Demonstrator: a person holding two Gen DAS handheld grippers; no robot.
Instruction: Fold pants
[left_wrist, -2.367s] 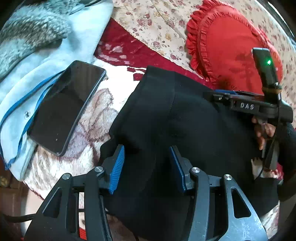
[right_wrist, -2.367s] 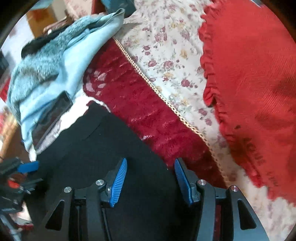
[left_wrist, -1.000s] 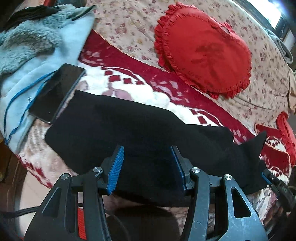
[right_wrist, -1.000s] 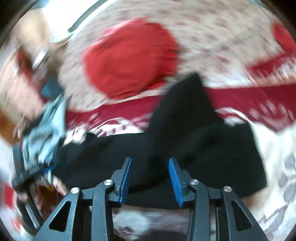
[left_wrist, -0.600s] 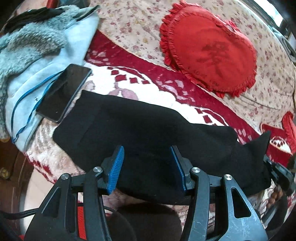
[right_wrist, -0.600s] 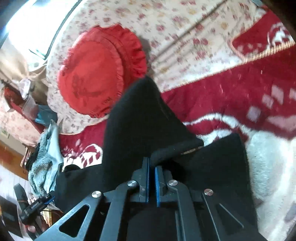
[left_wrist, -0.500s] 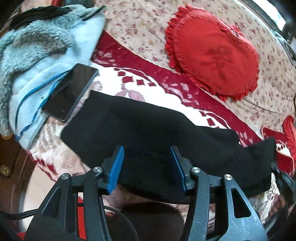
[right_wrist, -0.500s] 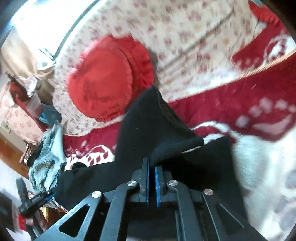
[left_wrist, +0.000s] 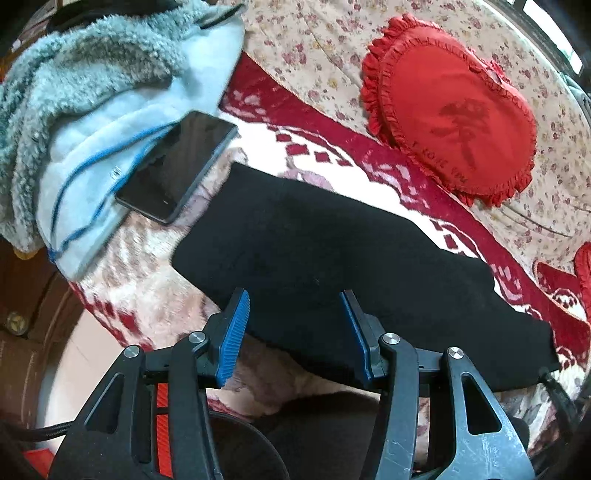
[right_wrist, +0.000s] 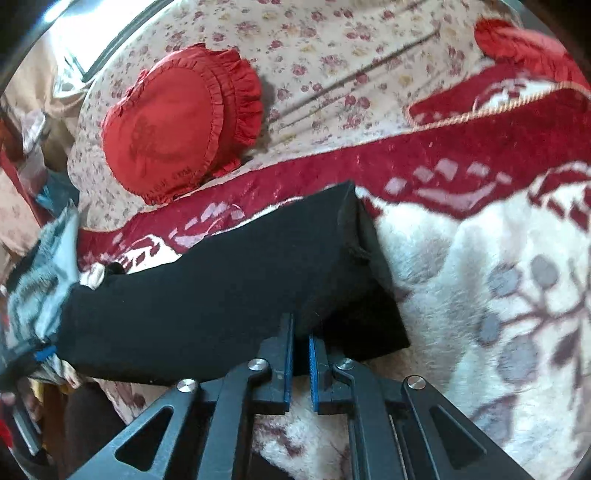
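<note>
Right gripper (right_wrist: 300, 334) clamps a thin edge of the black pants (right_wrist: 221, 291), jaws just eased slightly — risk: fabric slips out; left gripper (left_wrist: 295, 325) hovers unclenched, empty

A bed (left_wrist: 317, 40) carried everything, its floral sheet overlaid near the front edge by a red-and-white plush blanket (left_wrist: 155, 295). Black pants (left_wrist: 332, 258) lay stretched along that front edge on the blanket. A heart-shaped red cushion (left_wrist: 450, 110) (frilled all round) rested on the sheet farther back. Toward the left end a pale blue fleece garment (left_wrist: 110, 110) was heaped, with a dark phone (left_wrist: 177, 166) lying partly on it, just beside the pants.
</note>
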